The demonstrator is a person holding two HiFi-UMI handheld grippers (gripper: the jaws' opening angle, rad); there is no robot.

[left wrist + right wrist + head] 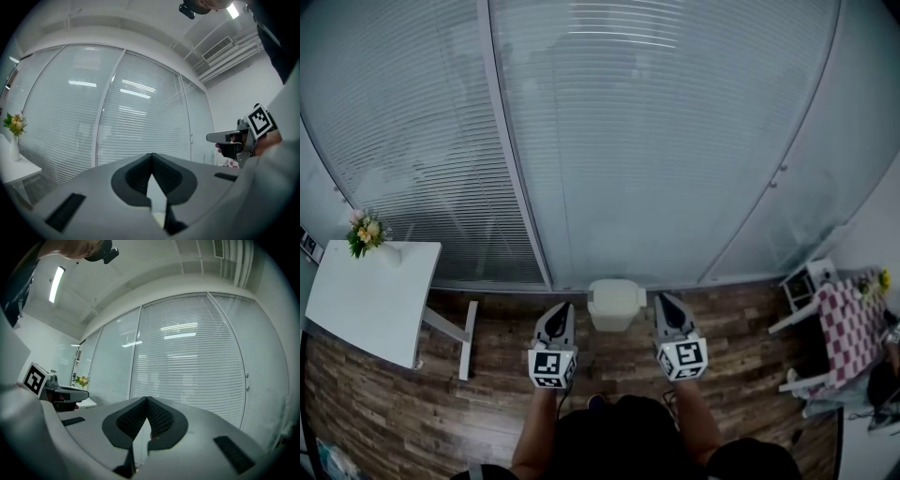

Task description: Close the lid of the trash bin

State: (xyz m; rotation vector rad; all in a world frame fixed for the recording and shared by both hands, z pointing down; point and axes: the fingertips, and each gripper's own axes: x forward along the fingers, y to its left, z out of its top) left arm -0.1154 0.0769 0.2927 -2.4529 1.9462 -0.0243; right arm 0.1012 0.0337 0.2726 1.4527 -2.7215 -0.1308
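A white rectangular surface (370,300) bearing a small flower bunch (366,231) stands at left on a dark wood-plank floor (394,412). Behind it is a glass wall with fine horizontal blinds (656,141). The grey left gripper (563,309) has its fingers together, empty. The boxy white plastic trash bin (616,305) sits on the floor against the glass, between both grippers. The right gripper (664,300) is likewise closed and empty. A red-checked cloth (853,323) lies far right.

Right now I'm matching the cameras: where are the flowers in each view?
Head view: flowers at far left, on the white table's back corner.
Left gripper view: flowers at the left edge, mid-height.
Right gripper view: flowers small, left of centre.
Shared landmark: the slatted blinds.
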